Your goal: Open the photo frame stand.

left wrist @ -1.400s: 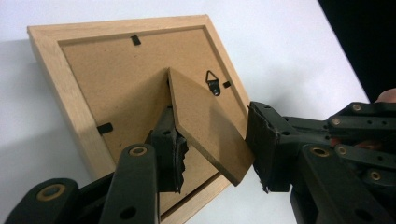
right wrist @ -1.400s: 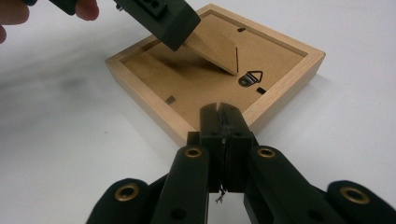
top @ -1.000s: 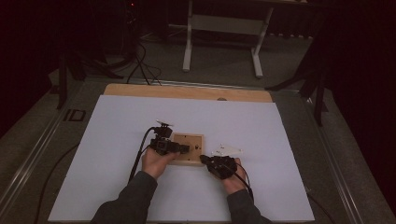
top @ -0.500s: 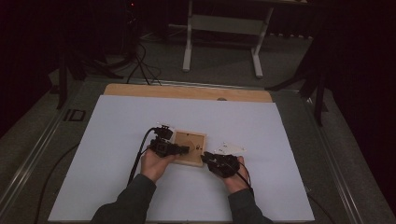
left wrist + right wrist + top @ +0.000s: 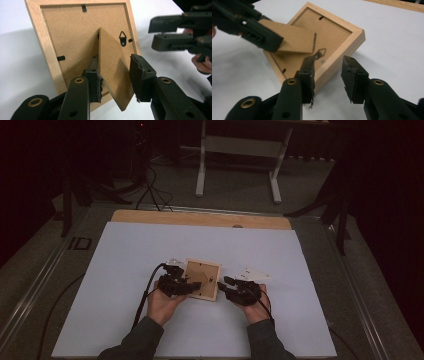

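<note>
A wooden picture frame (image 5: 204,269) lies face down on the white mat, its brown backing up. Its cardboard stand (image 5: 111,65) is swung up off the backing (image 5: 72,37). My left gripper (image 5: 192,283) reaches in from the left and has just been closing a little. In the left gripper view the stand sits between the jaws of the left gripper (image 5: 116,80), against the left pad (image 5: 96,86), with a gap to the other, so it is open. My right gripper (image 5: 223,282) has just been opening. It stands open at the frame's right edge (image 5: 347,42), gripping nothing.
The white mat (image 5: 310,270) covers a wooden board (image 5: 200,218). Small white slips lie by the frame, one at its right (image 5: 252,274) and one at its far left (image 5: 173,262). A metal stand (image 5: 237,145) and cables sit on the floor beyond the table.
The right gripper's jaws have spread apart beside the frame. The left hand has shifted slightly, and the frame now sits a little more turned on the mat.
</note>
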Available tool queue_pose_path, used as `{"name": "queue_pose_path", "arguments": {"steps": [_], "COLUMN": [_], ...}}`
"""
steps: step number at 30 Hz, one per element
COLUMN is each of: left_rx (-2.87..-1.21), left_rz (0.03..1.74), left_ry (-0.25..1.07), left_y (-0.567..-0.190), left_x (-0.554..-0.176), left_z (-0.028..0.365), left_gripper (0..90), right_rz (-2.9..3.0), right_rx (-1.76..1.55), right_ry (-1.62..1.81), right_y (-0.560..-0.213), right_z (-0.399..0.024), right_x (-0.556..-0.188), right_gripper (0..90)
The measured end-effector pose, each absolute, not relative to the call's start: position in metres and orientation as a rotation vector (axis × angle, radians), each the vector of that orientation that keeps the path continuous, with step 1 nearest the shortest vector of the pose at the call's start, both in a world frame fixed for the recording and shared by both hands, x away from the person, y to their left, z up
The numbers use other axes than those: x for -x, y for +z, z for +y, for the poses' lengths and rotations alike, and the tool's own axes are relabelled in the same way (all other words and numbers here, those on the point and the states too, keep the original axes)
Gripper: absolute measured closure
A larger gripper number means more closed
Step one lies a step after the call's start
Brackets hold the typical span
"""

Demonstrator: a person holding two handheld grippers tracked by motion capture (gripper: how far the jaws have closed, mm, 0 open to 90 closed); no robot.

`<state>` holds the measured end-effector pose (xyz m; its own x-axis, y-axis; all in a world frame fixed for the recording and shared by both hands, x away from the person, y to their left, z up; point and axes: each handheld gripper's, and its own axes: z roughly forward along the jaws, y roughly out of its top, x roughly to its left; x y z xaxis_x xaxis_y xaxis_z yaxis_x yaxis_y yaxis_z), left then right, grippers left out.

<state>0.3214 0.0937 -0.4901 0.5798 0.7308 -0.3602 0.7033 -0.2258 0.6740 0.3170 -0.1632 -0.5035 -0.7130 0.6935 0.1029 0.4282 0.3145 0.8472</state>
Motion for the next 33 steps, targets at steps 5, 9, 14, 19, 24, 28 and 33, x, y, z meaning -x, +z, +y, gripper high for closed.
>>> {"name": "queue_pose_path", "arguments": {"steps": [5,9,14,19,24,28,33], "left_rx": [-1.972,-1.984,-1.995,-1.996,-2.005,-2.02,-2.043], "left_rz": [1.101,1.064,1.036,1.011,0.968,0.925,0.912], "left_ry": [0.08,0.114,0.143,0.166,0.192,0.21,0.189], "left_y": [-0.492,-0.494,-0.495,-0.497,-0.5,-0.503,-0.503], "left_x": [-0.312,-0.304,-0.298,-0.294,-0.288,-0.284,-0.283], "left_z": [0.096,0.097,0.097,0.099,0.101,0.103,0.104], "left_gripper": [63.6,63.8,64.0,63.8,64.0,64.0,64.2], "right_rz": [2.314,2.335,2.356,2.393,2.42,2.452,2.466], "right_rx": [-1.017,-1.011,-1.043,-1.034,-1.043,-1.023,-0.973], "right_ry": [1.366,1.378,1.428,1.442,1.455,1.512,1.535], "right_y": [-0.502,-0.5,-0.497,-0.497,-0.499,-0.501,-0.497], "right_z": [-0.163,-0.16,-0.162,-0.156,-0.154,-0.152,-0.154], "right_x": [-0.321,-0.324,-0.336,-0.344,-0.35,-0.354,-0.351], "right_gripper": [58.0,53.3,45.2,41.0,41.5,47.5,51.5]}}
